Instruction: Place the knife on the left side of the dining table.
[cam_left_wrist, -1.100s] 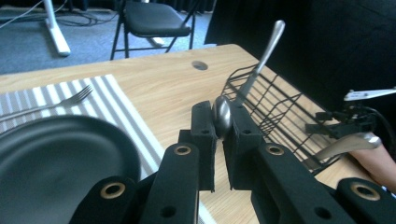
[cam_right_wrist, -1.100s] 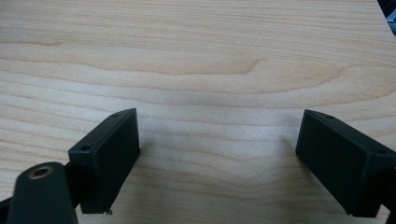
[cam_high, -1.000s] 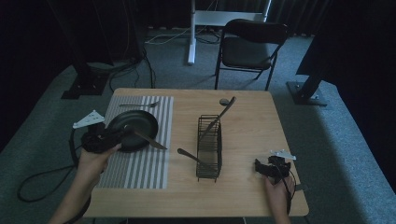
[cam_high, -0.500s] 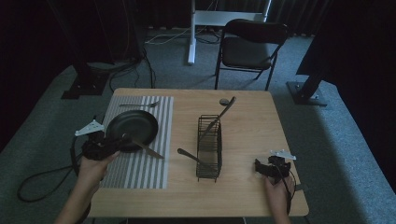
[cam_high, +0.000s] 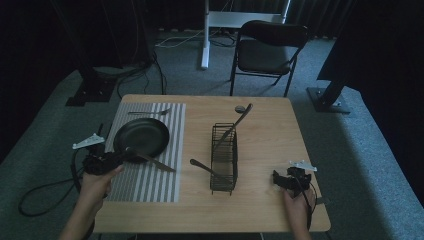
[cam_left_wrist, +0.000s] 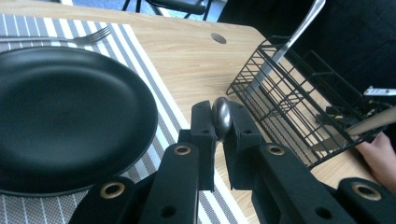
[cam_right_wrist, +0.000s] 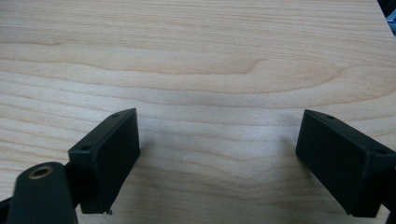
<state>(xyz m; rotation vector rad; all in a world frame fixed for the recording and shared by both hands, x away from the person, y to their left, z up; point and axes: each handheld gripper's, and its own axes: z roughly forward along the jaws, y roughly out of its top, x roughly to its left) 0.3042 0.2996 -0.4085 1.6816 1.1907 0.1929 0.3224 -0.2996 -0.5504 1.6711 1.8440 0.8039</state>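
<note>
My left gripper is shut on the rounded handle end of a metal table knife. The knife reaches right from the jaws, low over the near rim of a black plate and the striped placemat. A fork lies on the mat beyond the plate. At the table's near right corner my right gripper stands open over bare wood, nothing between its jaws.
A black wire rack stands mid-table with a long utensil leaning out of its far end and another handle poking out left. A folding chair sits behind the table.
The left gripper with the knife has come down and toward the near left, from over the plate's middle to its near rim. The right gripper has stayed put.
</note>
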